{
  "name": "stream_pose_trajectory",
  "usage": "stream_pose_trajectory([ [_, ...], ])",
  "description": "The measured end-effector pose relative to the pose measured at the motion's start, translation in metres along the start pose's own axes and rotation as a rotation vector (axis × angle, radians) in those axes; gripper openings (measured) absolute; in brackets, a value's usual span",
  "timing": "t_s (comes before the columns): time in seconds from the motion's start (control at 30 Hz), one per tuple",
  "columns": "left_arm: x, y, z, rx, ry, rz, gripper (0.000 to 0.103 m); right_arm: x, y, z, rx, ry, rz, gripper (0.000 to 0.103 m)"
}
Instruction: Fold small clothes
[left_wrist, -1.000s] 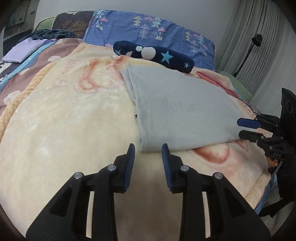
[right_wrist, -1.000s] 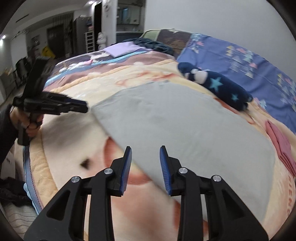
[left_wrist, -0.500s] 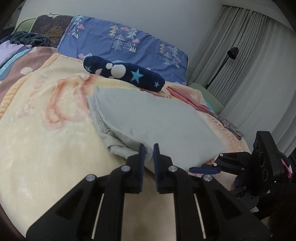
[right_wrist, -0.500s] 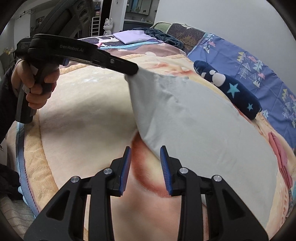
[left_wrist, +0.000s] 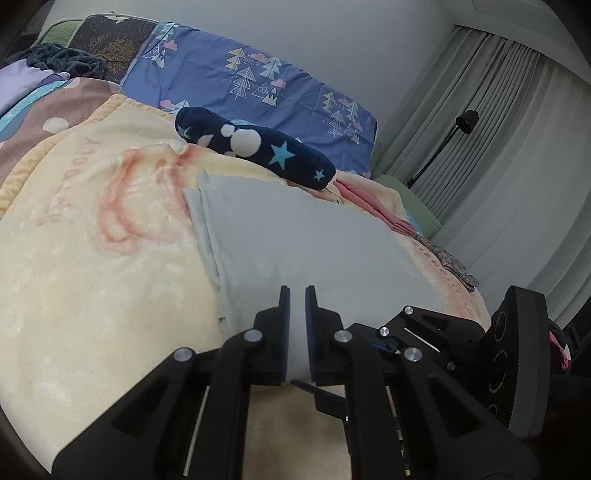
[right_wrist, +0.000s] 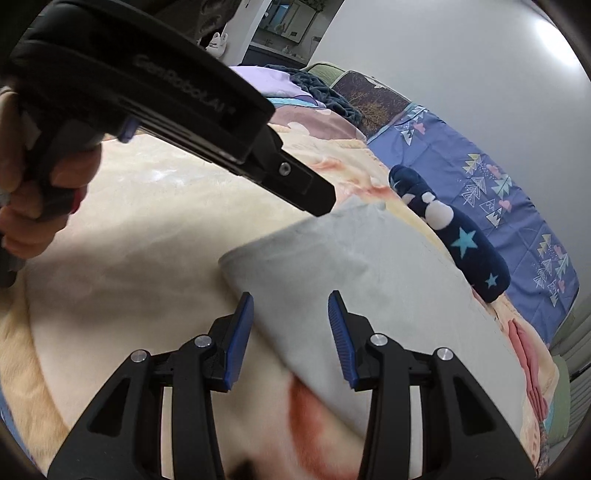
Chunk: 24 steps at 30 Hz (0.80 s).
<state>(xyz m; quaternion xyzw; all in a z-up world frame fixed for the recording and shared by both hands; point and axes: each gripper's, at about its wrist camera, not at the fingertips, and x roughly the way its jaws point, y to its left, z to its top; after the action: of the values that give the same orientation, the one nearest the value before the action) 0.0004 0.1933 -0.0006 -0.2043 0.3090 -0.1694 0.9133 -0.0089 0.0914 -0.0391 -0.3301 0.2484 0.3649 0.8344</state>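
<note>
left gripper (left_wrist: 296, 325) is clamping the near corner of the grey cloth (left_wrist: 310, 243) lying on the cream blanket (left_wrist: 92, 280); right gripper (right_wrist: 291, 332) is widening over the edge, nothing pinched; I'd be grabbing low, keeping both layers together

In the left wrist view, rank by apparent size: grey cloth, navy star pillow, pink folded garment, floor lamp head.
1. grey cloth, largest, though nearest the camera.
2. navy star pillow.
3. pink folded garment, partly hidden by the blanket's curve, so unsure.
4. floor lamp head, smallest, and farthest away.
</note>
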Motion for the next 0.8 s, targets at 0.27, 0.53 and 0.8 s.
stream_pose_trajectory([
  [0.27,-0.016,0.047,-0.011,-0.097,-0.009,0.109,0.009,0.007,0.026,-0.005,-0.135,0.049,0.024,0.043],
  [0.53,-0.019,0.064,-0.016,-0.149,-0.017,0.134,0.011,-0.001,0.017,0.017,-0.025,-0.059,-0.037,0.002],
  [0.8,0.001,0.075,0.003,-0.206,0.015,0.039,0.035,-0.003,0.007,0.009,0.019,-0.046,0.06,0.002],
])
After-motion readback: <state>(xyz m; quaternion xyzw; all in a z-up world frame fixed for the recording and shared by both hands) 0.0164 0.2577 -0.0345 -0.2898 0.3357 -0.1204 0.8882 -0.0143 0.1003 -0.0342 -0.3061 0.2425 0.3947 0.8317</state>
